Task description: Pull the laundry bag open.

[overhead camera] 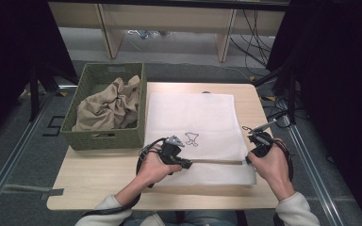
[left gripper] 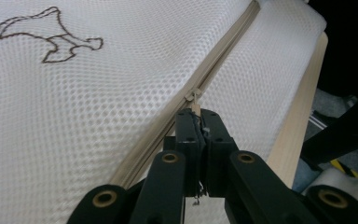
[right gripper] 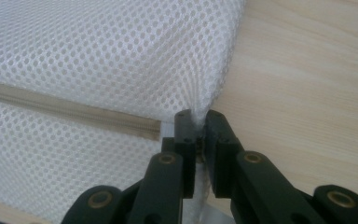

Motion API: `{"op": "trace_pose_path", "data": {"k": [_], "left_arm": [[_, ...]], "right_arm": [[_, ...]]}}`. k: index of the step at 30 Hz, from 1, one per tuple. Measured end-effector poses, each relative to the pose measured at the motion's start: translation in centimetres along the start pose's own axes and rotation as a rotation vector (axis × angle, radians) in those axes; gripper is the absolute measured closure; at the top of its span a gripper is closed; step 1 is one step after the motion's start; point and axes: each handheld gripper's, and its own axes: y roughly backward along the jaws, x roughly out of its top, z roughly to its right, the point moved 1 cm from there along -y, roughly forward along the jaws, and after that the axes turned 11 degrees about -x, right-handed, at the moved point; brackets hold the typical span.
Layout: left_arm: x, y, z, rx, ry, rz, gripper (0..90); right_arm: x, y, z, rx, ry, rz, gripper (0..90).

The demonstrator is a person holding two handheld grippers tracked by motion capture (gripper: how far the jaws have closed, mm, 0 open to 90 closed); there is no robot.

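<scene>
Nearest, the left gripper (left gripper: 196,122) has its fingers (left gripper: 186,140) clamped shut on the zipper pull (left gripper: 195,103), and the right gripper (right gripper: 196,128) pinches the near right corner of the white mesh laundry bag (overhead camera: 193,127), which lies flat on the counter (overhead camera: 99,174). The bag looks light, soft and limp, so its taut corner and the pull are judged the sound holds. Beyond, a basket (overhead camera: 104,136) holds beige cloth (overhead camera: 108,106).

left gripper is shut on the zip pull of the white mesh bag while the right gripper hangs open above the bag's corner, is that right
Not quite. The left gripper is shut on the zip pull of the mesh bag, but the right gripper is not open above the corner: it is shut on the bag's edge, as the right gripper view shows.
</scene>
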Motion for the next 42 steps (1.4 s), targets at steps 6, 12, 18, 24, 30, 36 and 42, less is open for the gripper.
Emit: {"op": "trace_pose_path", "data": {"k": [6,12,18,24,30,36,42], "left_arm": [[-0.2,0.5,-0.1,0.001,0.011,0.005,86.6],[-0.6,1.0,-0.3,0.003,0.016,0.005,86.6],[-0.8,1.3,-0.4,0.003,0.017,0.006,86.6],[-1.1,1.8,-0.6,0.017,0.017,0.001,86.6],[-1.3,2.0,-0.7,0.02,0.023,0.002,86.6],[-1.5,2.1,-0.6,0.015,0.027,0.006,86.6],[-1.7,2.5,-0.7,0.02,0.034,0.007,86.6]], "right_arm": [[0.0,0.0,0.0,-0.007,-0.01,-0.019,84.7],[0.0,0.0,0.0,-0.015,-0.012,-0.028,84.7],[0.0,0.0,-0.2,0.0,-0.02,-0.027,84.8],[0.0,-0.2,0.2,-0.013,-0.02,-0.016,84.7],[0.0,-0.1,0.0,-0.009,-0.004,-0.013,84.7],[0.0,-0.1,-0.1,-0.003,-0.009,-0.017,84.7],[0.0,-0.4,0.2,-0.012,0.0,-0.01,84.7]]}}
